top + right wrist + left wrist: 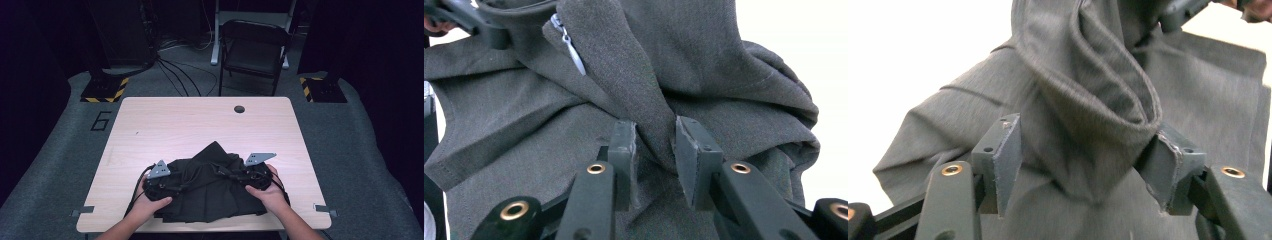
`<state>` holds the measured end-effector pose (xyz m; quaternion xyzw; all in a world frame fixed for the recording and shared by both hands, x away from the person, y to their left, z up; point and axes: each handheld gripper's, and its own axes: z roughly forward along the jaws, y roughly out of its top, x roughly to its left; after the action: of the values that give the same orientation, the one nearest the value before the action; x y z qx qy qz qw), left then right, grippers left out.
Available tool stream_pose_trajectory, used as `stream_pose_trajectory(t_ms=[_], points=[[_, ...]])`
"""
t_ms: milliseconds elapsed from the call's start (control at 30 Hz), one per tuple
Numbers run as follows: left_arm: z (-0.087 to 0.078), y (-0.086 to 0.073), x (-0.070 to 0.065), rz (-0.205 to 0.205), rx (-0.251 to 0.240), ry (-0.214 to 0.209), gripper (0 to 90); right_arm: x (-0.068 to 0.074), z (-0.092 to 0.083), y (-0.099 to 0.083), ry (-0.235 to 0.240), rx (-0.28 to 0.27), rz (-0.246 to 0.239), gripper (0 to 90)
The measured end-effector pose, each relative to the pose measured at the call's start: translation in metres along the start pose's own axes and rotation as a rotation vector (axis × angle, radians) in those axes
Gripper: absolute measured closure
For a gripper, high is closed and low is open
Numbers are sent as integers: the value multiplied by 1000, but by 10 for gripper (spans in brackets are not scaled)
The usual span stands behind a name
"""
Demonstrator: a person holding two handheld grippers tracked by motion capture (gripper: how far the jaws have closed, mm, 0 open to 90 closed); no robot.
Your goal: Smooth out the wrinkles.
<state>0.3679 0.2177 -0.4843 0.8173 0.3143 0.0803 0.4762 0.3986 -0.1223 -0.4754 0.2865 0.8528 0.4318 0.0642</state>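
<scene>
The dark cloth (210, 187) lies between both grippers. The left gripper (1088, 165) has let go: a thick fold sits loose between its spread jaws. The right gripper (655, 150) pinches a fold tight. Keep that pinch firm and pull slowly.

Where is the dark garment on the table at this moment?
In the high view, the dark garment lies bunched at the near edge of the table, between the left tool and the right tool, well short of the round hole.
</scene>
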Motion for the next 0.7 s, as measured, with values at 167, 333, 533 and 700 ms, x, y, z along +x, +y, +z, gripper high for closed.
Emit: stream_pose_trajectory(t_ms=[167,333,533,700], points=[[-1,6,-7,52,-35,-20,765,-1,1,-3,3,11,10,715],[-16,4,-1,91,-32,-11,810,-4,-4,-6,4,19,20,779],[-19,-1,-1,126,14,-62,813,-1,-10,-12,11,44,24,788],[-16,-13,-4,179,100,-83,813,-1,-13,-25,-11,110,19,772]])
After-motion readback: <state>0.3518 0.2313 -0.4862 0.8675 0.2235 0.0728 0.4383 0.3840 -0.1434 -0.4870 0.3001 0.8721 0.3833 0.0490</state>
